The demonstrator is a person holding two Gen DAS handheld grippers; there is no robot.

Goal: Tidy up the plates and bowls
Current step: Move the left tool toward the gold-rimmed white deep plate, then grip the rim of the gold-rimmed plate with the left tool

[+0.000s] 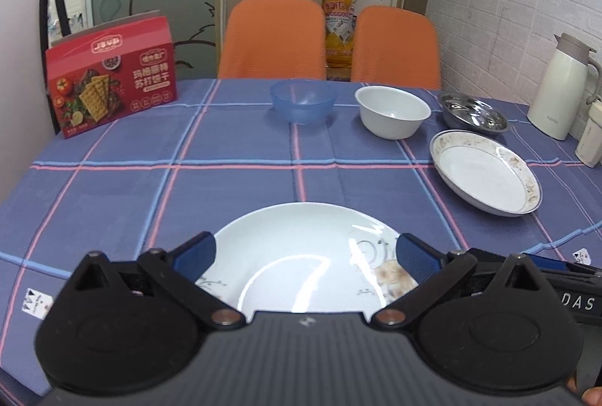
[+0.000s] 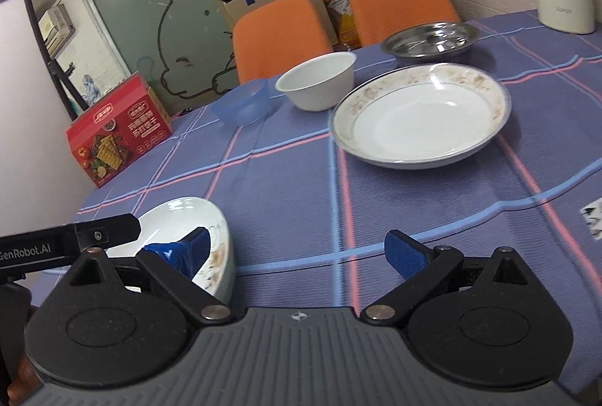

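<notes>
**Operator:** The work surface is a table under a blue plaid cloth (image 1: 301, 142), with two orange chairs (image 1: 271, 37) behind it and a white brick wall on my right. A red cracker box (image 1: 113, 75) stands at the far left, and a cream thermos jug (image 1: 560, 86) at the far right. Neither is a task item.

**Supervisor:** Locate the task items.

**Operator:** A blue bowl (image 1: 303, 101), a white bowl (image 1: 393, 110) and a steel dish (image 1: 474, 112) sit in a loose row along the far edge, each apart from the next. A floral-rimmed plate (image 1: 485, 172) lies nearer, just in front of the steel dish. A white plate (image 1: 301, 255) lies directly below my left gripper (image 1: 304, 251).

**Supervisor:** Jaw state?

**Operator:** The left jaws are spread wide, one blue pad on each side above the white plate, gripping nothing. The right gripper (image 2: 297, 251) is also wide and empty over bare cloth, pointing toward the floral-rimmed plate (image 2: 421, 116).

**Supervisor:** Reason for that posture?

**Operator:** I judge it to be a start position. Nothing is stacked yet. The wide spread lets either gripper take a rim. The white plate is nearest to me, so it would serve well as the stack base.

**Supervisor:** Risk?

**Operator:** The rims are glazed and thin, so a shallow bite could slip.
</notes>
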